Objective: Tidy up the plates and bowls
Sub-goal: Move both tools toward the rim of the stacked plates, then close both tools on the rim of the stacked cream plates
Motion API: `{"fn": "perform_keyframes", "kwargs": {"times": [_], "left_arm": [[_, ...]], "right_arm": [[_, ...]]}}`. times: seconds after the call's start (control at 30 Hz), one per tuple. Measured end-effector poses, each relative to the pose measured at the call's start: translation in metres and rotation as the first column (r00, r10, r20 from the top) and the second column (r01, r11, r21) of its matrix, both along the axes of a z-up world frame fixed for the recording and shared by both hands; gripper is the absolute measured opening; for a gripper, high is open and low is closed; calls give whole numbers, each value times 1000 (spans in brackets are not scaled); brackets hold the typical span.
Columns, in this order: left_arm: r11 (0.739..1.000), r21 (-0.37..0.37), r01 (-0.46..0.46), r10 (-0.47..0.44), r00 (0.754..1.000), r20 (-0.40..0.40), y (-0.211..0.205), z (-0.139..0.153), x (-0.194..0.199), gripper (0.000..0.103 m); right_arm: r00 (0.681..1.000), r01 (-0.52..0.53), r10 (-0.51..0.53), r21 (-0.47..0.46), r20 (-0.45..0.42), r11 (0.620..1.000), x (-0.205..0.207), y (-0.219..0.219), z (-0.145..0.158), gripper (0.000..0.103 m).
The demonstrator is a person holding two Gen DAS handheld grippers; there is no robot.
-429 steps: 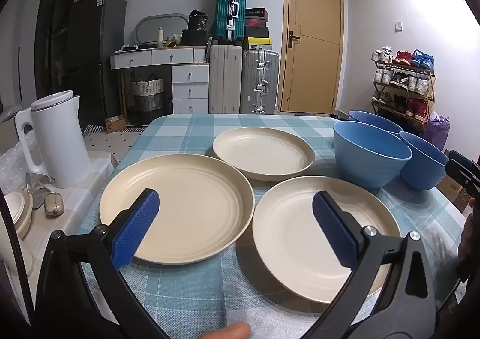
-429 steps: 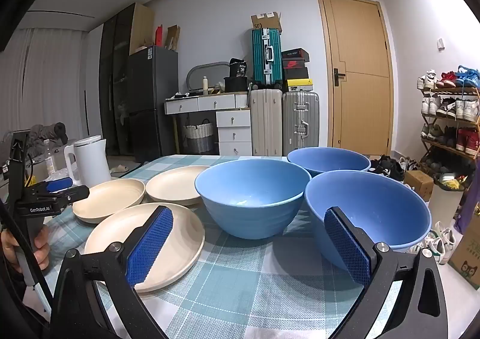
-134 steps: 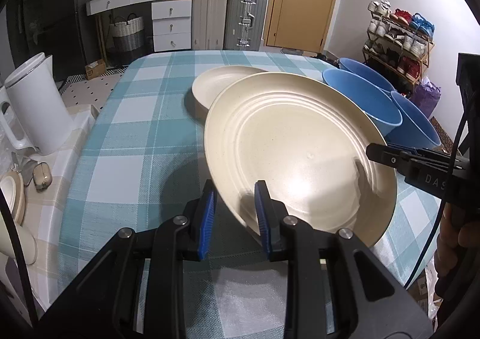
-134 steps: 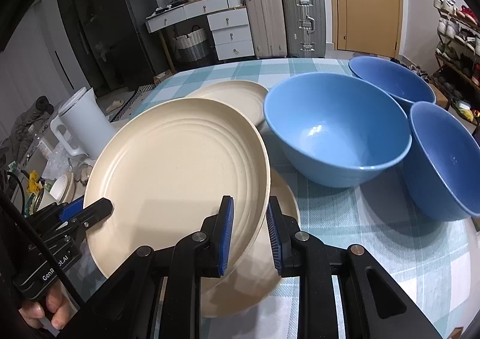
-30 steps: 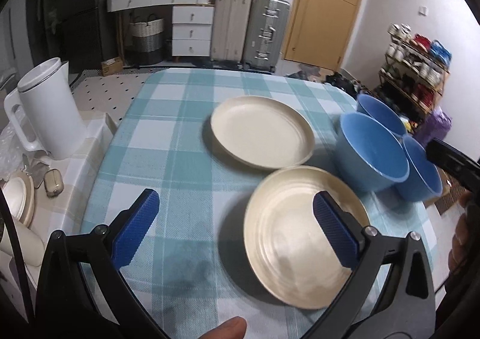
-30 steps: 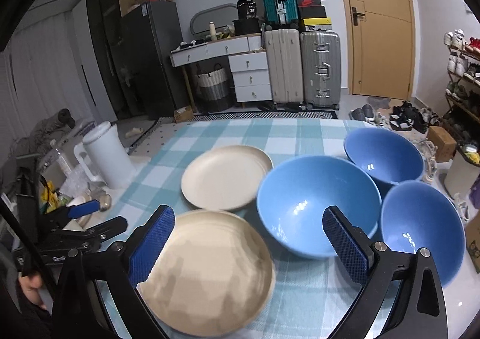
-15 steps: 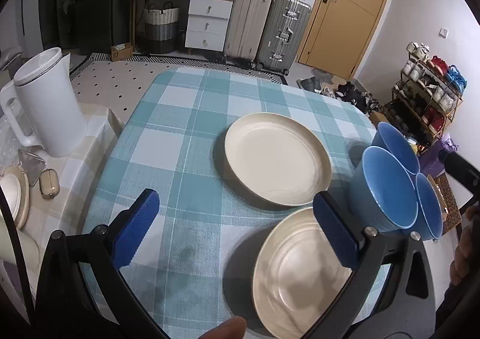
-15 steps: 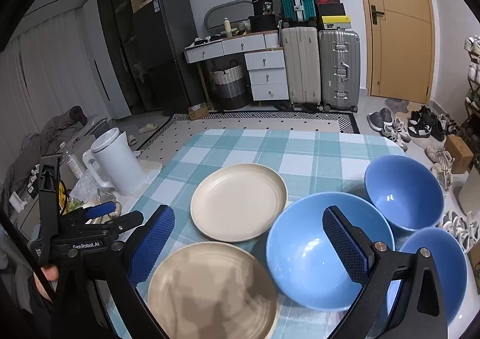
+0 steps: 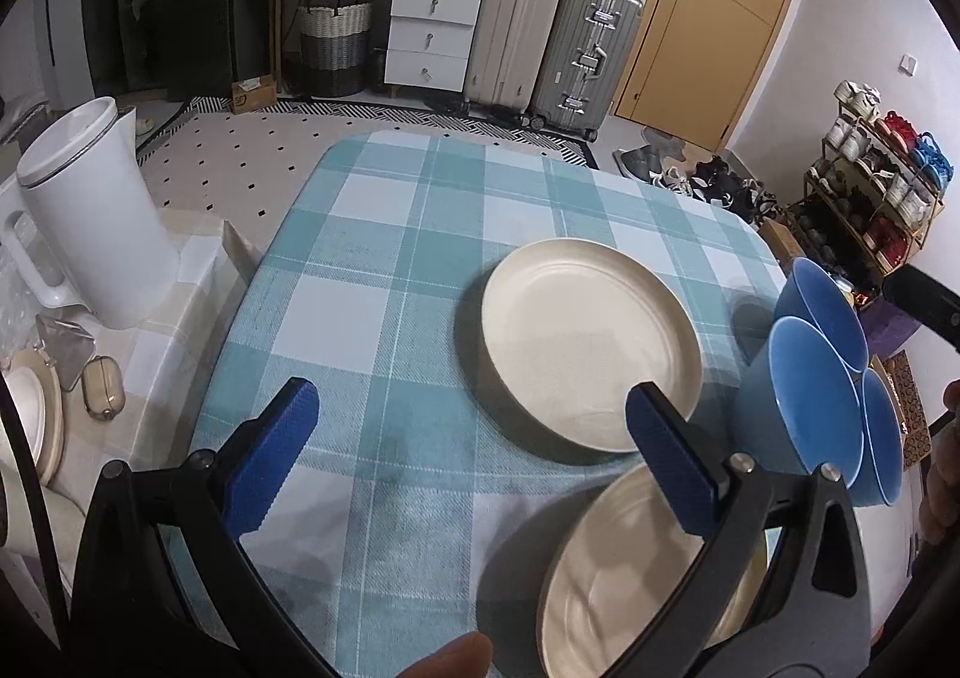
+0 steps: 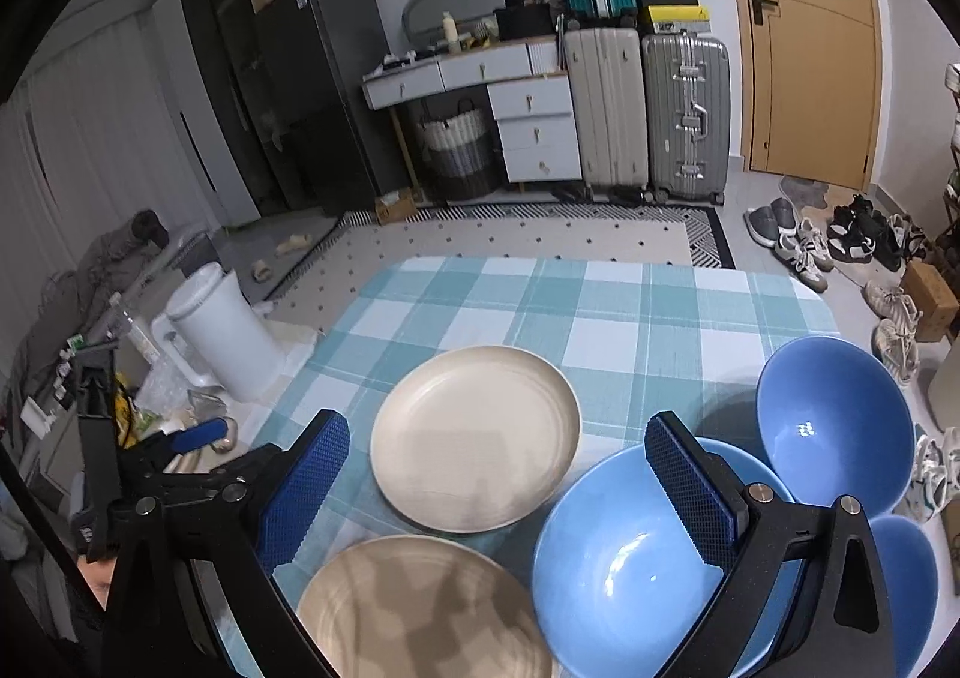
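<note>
Both grippers hang high above the table, looking down on it. The left gripper [image 9: 471, 453] has its blue-padded fingers spread wide with nothing between them, and the right gripper [image 10: 501, 489] is splayed just the same, empty.

On the checked teal-and-white tablecloth [image 9: 384, 270] a single cream plate [image 9: 591, 342] lies flat towards the middle of the table. Nearer the person sits the cream plate stack [image 9: 624, 582], close beside the single plate but not touching it; its top surface shows concentric rings, and the left gripper's right finger crosses in front of it. From the right wrist view the same stack [image 10: 420, 612] lies at the bottom edge, just left of the nearest blue bowl [image 10: 636, 564].

Three blue bowls cluster on the right side of the table. The nearest blue bowl is upright beside the stack, the far blue bowl [image 10: 834, 423] stands behind it close to the table's right edge, and a third blue bowl [image 10: 906, 576] peeks out at the lower right, partly hidden by the gripper's finger. They crowd closely together; I cannot tell whether their rims touch.

Off the table's left edge a white electric kettle [image 9: 90, 216] stands on a lower side surface. Against the far wall are two suitcases [image 10: 648, 114] and a white drawer unit [image 10: 531, 129].
</note>
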State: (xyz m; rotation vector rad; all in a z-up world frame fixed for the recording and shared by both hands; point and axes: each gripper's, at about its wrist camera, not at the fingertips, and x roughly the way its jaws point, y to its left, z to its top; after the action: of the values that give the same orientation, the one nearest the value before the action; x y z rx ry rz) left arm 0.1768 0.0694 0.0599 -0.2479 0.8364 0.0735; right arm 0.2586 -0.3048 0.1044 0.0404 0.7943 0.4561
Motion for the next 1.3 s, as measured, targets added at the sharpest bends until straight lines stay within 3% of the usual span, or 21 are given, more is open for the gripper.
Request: {"fn": "perform_keyframes", "kwargs": {"times": [0.37,0.8,1.0,1.2,1.3], "left_arm": [[1000,-5,4,-4,1000,-19,7,-5,30,102],[1000,7,18,-17,993,-118,-1,-42,79,102],[1000,-17,25,-27,988,-149,-2,-61,96,102],[999,-37,19,-25,983,-179,1,-78,105,101],[999,-34,25,-31,982,-188,1,-85,108,95]], "right_arm": [[998,4,-6,-26,-62,1000,39,8,-7,101],[965,-49,21,-101,-262,994,100,10,-71,100],[940,-90,40,-133,-340,987,116,18,-95,85],[916,-111,41,-153,-399,982,130,28,-114,81],[906,-123,40,-172,-422,977,136,34,-122,80]]}}
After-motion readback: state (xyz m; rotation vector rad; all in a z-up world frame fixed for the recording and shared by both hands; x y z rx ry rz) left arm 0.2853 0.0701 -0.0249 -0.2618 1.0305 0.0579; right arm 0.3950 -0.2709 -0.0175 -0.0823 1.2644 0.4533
